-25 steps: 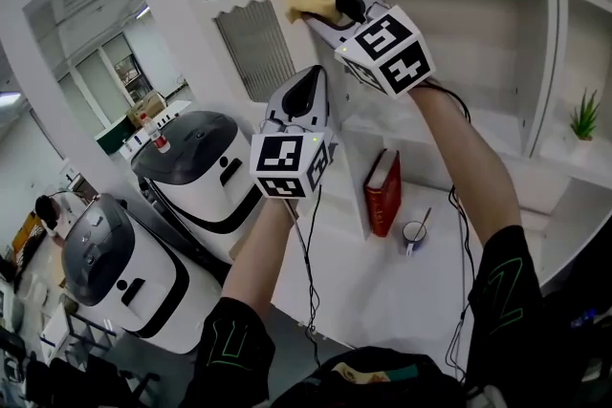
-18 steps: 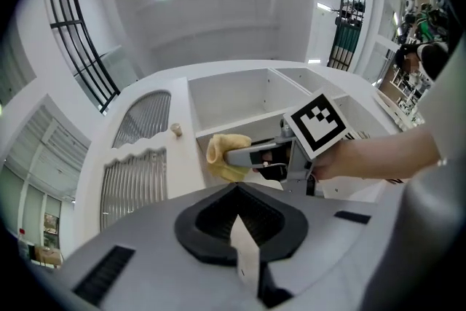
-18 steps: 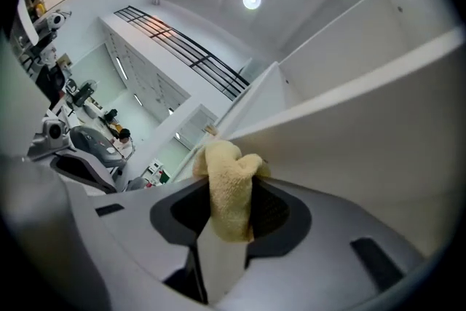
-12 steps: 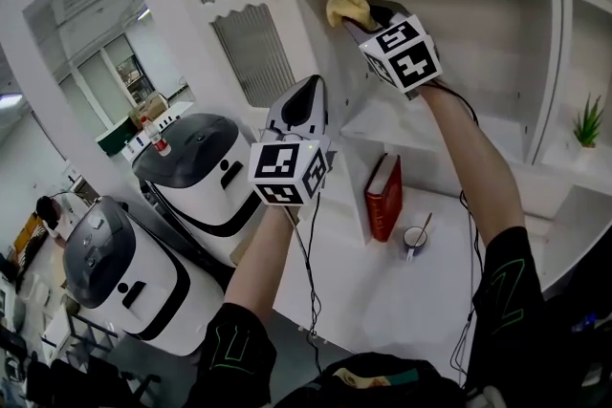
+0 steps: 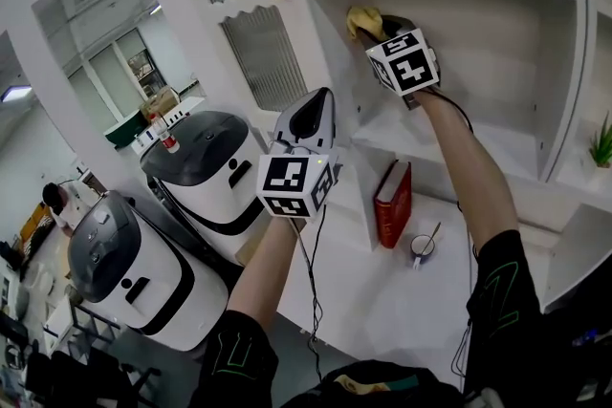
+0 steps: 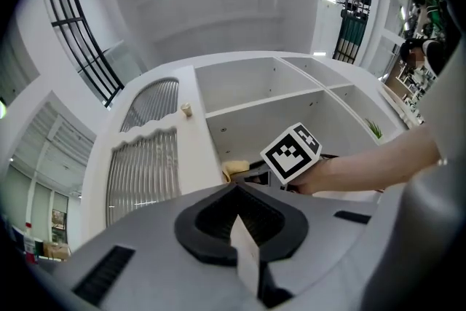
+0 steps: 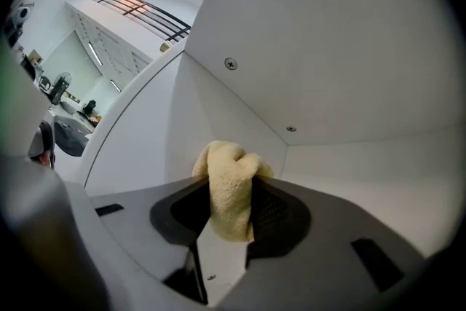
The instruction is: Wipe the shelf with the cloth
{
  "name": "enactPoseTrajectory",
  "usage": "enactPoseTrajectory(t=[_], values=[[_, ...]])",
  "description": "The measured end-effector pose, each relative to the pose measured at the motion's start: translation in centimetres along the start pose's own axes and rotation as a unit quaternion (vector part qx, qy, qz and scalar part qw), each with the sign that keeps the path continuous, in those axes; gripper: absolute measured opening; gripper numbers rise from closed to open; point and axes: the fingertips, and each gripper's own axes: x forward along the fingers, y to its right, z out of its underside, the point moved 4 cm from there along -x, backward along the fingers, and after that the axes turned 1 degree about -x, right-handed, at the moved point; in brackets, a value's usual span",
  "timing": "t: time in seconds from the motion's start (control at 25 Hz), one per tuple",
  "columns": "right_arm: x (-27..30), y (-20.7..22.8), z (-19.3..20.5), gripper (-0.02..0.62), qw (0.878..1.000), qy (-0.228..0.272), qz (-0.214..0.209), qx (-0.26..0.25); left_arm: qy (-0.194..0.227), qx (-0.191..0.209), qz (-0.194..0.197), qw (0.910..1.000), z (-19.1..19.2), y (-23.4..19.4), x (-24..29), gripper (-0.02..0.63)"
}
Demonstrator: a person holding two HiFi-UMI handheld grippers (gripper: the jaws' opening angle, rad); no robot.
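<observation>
Yellow cloth [image 7: 230, 156], pinched in the right tongs [image 7: 231, 186], is held at the left wall of the shelf [image 5: 497, 53] compartment, upper centre of the head view, while the left tongs [image 6: 237, 189], pressed together and empty, are kept lower; wiping is judged begun, most surfaces left.

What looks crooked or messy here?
Only the red book seems to lean on the lower shelf, though the wide lens may bend it. Nothing looks spilled. The right gripper pinches the cloth.
</observation>
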Motion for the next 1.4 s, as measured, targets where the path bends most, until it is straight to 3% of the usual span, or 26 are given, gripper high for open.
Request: enactPoseTrajectory(t=[0.44, 0.72, 0.96, 1.24, 1.4], values=[[-2.3, -4.2, -2.1, 0.133, 0.996, -0.002, -0.057, -0.073, 0.004, -0.003, 0.01, 0.9999, 0.3, 1.0, -0.4, -0.003], [-4.6, -6.9, -4.7, 0.133, 0.995, 0.009, -0.07, -0.077, 0.007, -0.002, 0.02, 0.9998, -0.3, 1.8, -1.3, -0.003], [-6.6, -9.2, -5.4, 0.135, 0.993, 0.038, -0.092, -0.067, -0.002, -0.026, 0.018, 0.9995, -0.1, 1.3, -2.0, -0.002], [-9.7, -8.9, -6.2, 0.135, 0.985, 0.093, -0.143, -0.005, -0.006, -0.012, 0.022, 0.9997, -0.3, 1.9, -2.1, -0.002], [-9.4, -7.2, -4.7, 0.135, 0.989, 0.068, -0.129, -0.002, -0.007, -0.014, 0.017, 0.9997, -0.1, 1.8, -1.8, -0.002]])
